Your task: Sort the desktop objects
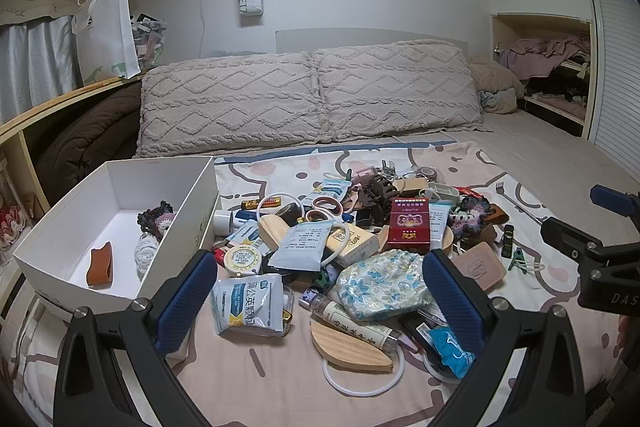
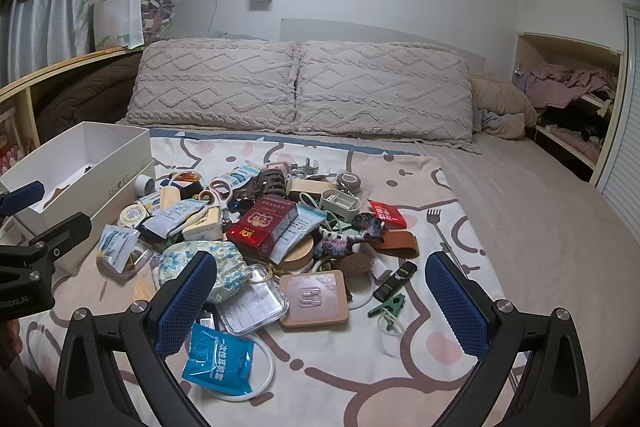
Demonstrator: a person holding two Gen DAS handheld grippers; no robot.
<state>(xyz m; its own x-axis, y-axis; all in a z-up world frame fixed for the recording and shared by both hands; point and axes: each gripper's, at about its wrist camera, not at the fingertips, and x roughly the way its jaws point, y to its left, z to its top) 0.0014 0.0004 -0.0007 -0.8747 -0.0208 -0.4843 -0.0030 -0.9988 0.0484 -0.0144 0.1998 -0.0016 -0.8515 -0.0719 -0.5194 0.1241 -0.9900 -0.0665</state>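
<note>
Left tool (image 1: 320,297): wide open, empty, hovering over the pile
Right tool (image 2: 320,297): wide open, empty too
Pile (image 1: 360,235): heaped mid-bed, mostly unsorted
Box (image 1: 64,231): left, only a few things in it

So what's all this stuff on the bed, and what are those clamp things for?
A person is sorting a heap of small household items on the patterned bedsheet into a white cardboard box. They hold a blue-padded tool in each hand, left tool and right tool; both are open and holding nothing. The box already holds a brown leather strap and some crocheted pieces.
</note>
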